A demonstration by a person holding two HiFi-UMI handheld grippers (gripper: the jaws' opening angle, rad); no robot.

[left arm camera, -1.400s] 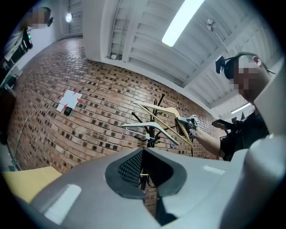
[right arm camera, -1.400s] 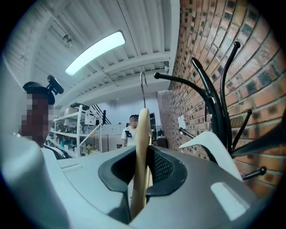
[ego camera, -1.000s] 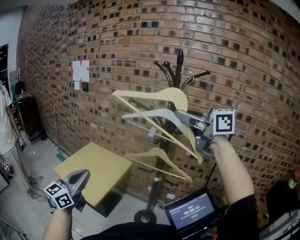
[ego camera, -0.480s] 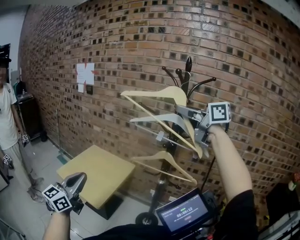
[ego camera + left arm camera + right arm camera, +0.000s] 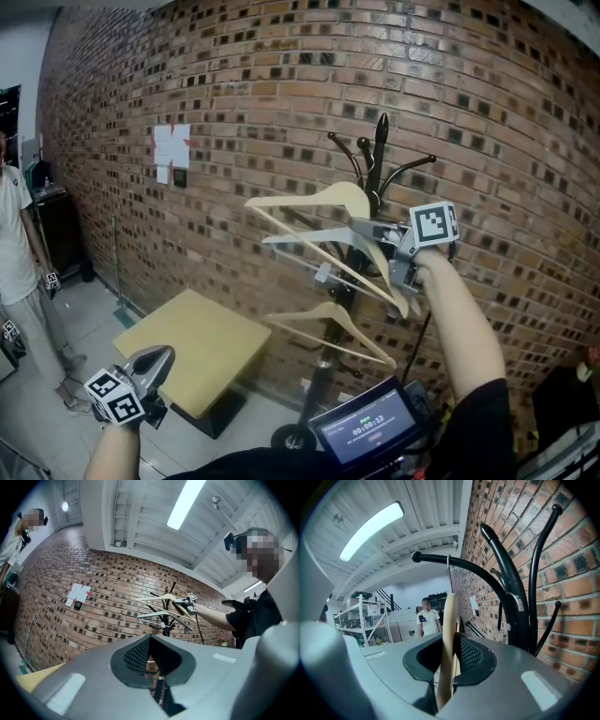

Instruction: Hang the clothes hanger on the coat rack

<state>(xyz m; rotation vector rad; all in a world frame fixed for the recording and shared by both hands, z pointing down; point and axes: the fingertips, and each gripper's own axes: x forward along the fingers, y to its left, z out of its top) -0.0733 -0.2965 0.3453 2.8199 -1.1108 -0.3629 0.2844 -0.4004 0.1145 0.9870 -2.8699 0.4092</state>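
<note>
— Two tongs show here. What is each one doing?
— The right gripper (image 5: 364, 225) is up high, near the brick wall (image 5: 234, 75). Its jaws squeeze the wooden hanger (image 5: 319, 199) just under its hook.
— Where is that hanger?
— It is in the air, right beside the top of the black coat rack (image 5: 377, 164). Its long arm reaches out to the left. Its thin wire hook (image 5: 449, 573) stands just under one curved black arm of the rack. I cannot tell if the hook touches that arm.
— Is anything on the rack?
— Yes. A white hanger (image 5: 314, 236) hangs just below the held one. A second wooden hanger (image 5: 328, 317) hangs lower down by the pole.
— And the other tongs?
— The left gripper (image 5: 157, 358) is low down at the near left, well apart from the rack. Its jaws are pressed together and nothing is between them. It points toward the rack.
— What else is around?
— A yellow table (image 5: 187, 337) stands by the wall, left of the rack. A person (image 5: 11, 234) in a white shirt stands at the far left. A small screen (image 5: 367, 431) glows at the near edge.
</note>
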